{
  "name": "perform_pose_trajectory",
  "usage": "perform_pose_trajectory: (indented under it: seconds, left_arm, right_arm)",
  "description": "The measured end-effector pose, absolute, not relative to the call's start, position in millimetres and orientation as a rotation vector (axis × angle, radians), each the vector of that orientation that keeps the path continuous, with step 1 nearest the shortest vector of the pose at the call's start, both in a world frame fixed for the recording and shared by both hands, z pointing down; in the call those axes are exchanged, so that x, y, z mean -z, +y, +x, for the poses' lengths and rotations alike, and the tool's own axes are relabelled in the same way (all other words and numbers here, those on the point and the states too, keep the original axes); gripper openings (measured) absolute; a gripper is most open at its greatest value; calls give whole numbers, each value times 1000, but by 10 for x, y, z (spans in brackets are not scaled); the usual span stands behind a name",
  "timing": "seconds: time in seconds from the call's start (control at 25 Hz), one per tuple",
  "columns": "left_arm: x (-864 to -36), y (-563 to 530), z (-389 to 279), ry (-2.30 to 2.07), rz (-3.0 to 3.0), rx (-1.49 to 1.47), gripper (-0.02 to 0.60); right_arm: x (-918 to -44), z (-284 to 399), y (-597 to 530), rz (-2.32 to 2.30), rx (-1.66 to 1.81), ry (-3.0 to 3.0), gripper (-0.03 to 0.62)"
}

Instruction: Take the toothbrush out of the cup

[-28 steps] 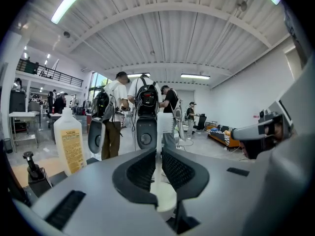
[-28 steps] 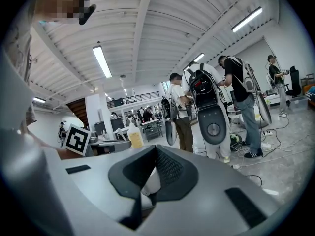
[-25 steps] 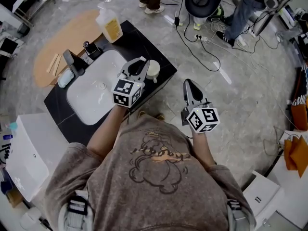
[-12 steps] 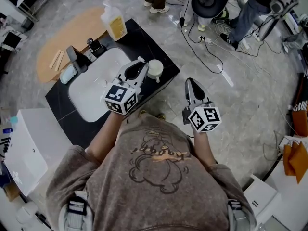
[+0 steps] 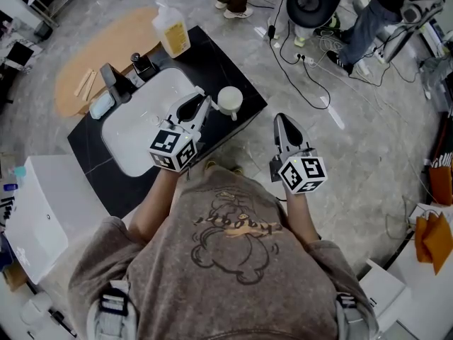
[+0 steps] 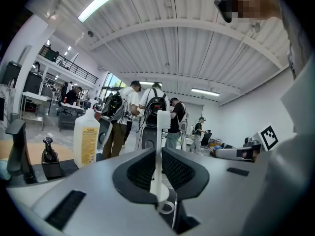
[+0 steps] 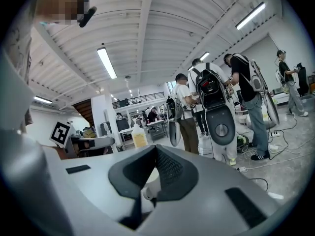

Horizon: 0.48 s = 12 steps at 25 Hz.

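My left gripper [image 5: 199, 96] hangs over the right rim of the white sink [image 5: 134, 144], just left of the white cup [image 5: 228, 100] on the black counter [image 5: 212, 59]. It is shut on a white toothbrush [image 6: 158, 132], which stands upright between its jaws with the bristle head on top. Below the jaws a bit of the white cup [image 6: 167, 208] shows. My right gripper [image 5: 284, 122] floats over the floor, right of the counter's corner. Its jaws meet at the tips with nothing between them, and part of the cup [image 7: 149, 191] shows behind them.
A yellow soap bottle [image 5: 173, 32], a black faucet [image 5: 113, 80] and a small black pump [image 5: 144, 66] stand at the counter's back. A wooden oval board [image 5: 99, 55] lies beyond. Cables [image 5: 297, 69] and standing people's legs [image 5: 368, 13] are on the floor to the right. A white cabinet [image 5: 42, 218] stands left.
My left gripper has moved left, away from the cup and over the sink's edge, rolling a little with the toothbrush still in it. The right gripper has stayed put.
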<state>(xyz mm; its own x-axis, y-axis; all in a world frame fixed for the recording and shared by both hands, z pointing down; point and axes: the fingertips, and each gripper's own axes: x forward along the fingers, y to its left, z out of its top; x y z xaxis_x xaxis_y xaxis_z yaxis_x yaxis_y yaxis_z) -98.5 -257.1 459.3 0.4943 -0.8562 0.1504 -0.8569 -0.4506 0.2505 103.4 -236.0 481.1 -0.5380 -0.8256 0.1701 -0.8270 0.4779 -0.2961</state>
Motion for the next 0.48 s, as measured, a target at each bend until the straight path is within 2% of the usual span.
perform_pose_trajectory:
  seconds: [0.48]
  left_arm:
    - [-4586,-2519,-1002,-1460,2411,20,58]
  right_arm:
    - [-4806,1034,-2334,1492,-546,-2709,3]
